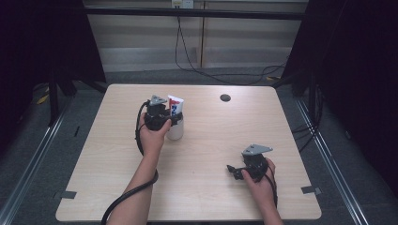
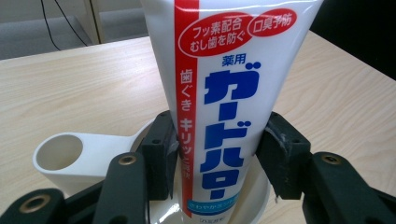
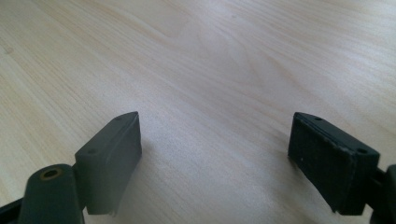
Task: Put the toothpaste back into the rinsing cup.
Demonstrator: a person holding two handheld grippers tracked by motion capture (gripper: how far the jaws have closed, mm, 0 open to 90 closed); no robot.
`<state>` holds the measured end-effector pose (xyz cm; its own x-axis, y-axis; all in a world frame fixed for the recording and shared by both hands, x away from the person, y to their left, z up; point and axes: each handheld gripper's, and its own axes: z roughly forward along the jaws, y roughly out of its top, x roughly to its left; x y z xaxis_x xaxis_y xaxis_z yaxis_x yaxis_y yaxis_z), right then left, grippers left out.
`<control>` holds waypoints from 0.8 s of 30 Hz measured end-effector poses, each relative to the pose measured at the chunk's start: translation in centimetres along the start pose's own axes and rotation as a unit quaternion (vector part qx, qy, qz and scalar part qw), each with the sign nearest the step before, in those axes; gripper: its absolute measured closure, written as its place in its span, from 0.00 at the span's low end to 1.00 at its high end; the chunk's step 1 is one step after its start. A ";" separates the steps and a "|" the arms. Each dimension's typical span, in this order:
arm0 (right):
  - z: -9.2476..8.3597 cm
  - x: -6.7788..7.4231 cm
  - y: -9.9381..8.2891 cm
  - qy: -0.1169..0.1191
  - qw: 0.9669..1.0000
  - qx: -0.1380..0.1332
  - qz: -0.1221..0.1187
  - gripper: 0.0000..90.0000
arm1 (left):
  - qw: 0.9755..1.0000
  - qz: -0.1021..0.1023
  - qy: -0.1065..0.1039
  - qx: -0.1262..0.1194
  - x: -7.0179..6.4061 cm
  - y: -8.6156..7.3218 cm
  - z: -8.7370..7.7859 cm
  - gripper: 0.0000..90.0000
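A white toothpaste tube with red and blue print stands upright in a white cup left of the table's middle. My left gripper reaches it from the left. In the left gripper view both pads press the sides of the tube just above the rim of the cup, whose looped handle points left. The left gripper is shut on the tube. My right gripper rests low near the front right of the table, pointing left. The right gripper is open over bare wood.
A small dark round hole sits in the tabletop near the far edge. Grey tape marks lie at the front corners. Black cables run on the floor behind the table, and dark curtains stand at both sides.
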<state>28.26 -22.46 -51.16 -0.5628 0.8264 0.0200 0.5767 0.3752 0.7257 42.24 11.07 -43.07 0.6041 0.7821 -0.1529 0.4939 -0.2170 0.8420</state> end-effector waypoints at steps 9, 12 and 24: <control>0.0 0.0 0.0 0.000 1.000 0.000 0.000 0.19 | 1.000 0.002 0.005 0.006 -0.1 -0.1 -0.1 0.56; 0.0 0.0 0.0 0.000 1.000 0.000 0.000 0.19 | 1.000 0.003 0.006 0.006 -0.1 -0.1 -0.1 0.55; 0.0 0.0 0.0 0.000 1.000 0.000 0.000 0.19 | 1.000 0.005 0.008 0.010 0.0 -0.4 -0.2 0.51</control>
<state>28.26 -22.46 -51.16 -0.5628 0.8264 0.0201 0.5765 0.3750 0.7260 41.96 11.28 -43.31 0.5988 0.7893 -0.1361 0.5005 -0.2361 0.8329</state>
